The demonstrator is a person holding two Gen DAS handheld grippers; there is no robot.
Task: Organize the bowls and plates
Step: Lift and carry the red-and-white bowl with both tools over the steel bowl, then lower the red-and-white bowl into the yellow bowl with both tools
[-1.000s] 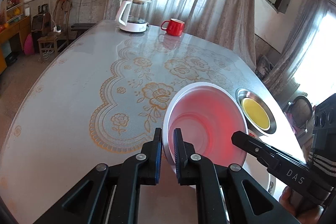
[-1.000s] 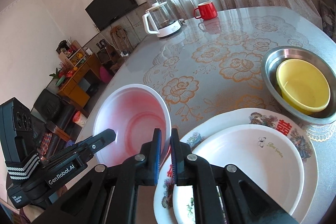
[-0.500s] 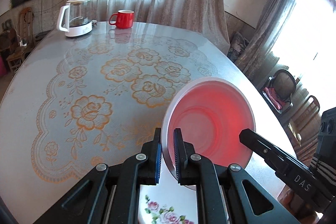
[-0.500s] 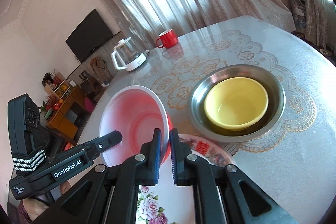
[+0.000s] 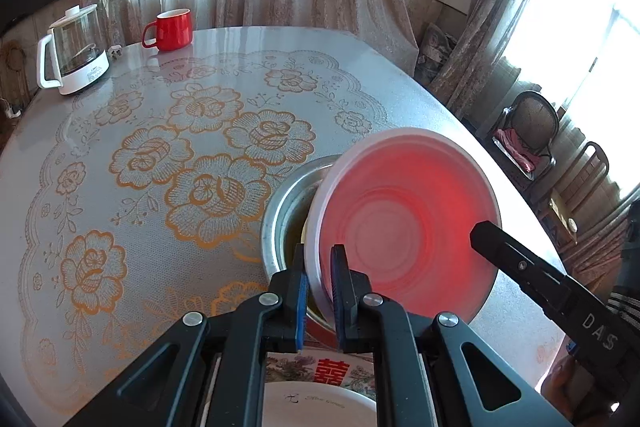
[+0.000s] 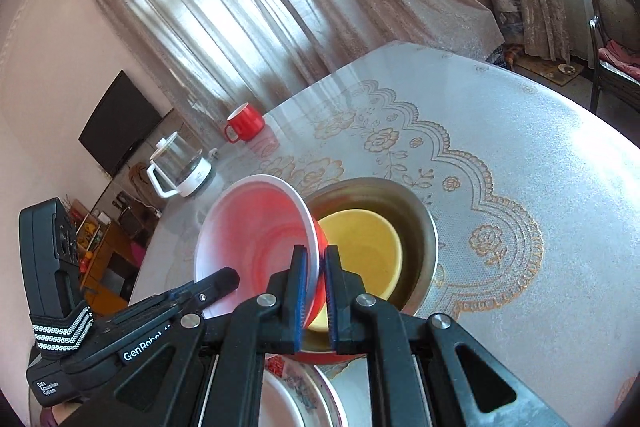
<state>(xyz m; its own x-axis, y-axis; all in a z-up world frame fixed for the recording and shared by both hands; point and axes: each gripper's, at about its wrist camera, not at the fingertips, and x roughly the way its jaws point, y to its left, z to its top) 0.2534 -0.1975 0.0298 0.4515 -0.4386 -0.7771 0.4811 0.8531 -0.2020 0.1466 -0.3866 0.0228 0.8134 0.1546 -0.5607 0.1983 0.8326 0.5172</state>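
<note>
Both grippers hold one red bowl (image 5: 404, 227) with a white inside (image 6: 256, 235) by opposite sides of its rim. My left gripper (image 5: 318, 267) is shut on the rim nearest it. My right gripper (image 6: 316, 267) is shut on the other side. The bowl hangs tilted, partly over a steel basin (image 6: 420, 227) that holds a yellow bowl (image 6: 360, 247). In the left wrist view the basin (image 5: 280, 211) shows only at its left edge behind the red bowl. Stacked flowered plates (image 5: 320, 387) lie below the grippers (image 6: 296, 399).
A red mug (image 5: 172, 29) and a glass kettle on a white base (image 5: 74, 51) stand at the far side of the round table (image 5: 120, 187) with its lace-pattern cover. Chairs (image 5: 528, 131) stand off the table's right side by the curtains.
Both grippers carried the red bowl across the table, from beside the plates to over the near edge of the steel basin. The bowl's tilt shifted as the wrists rolled. Both grips stayed shut.
</note>
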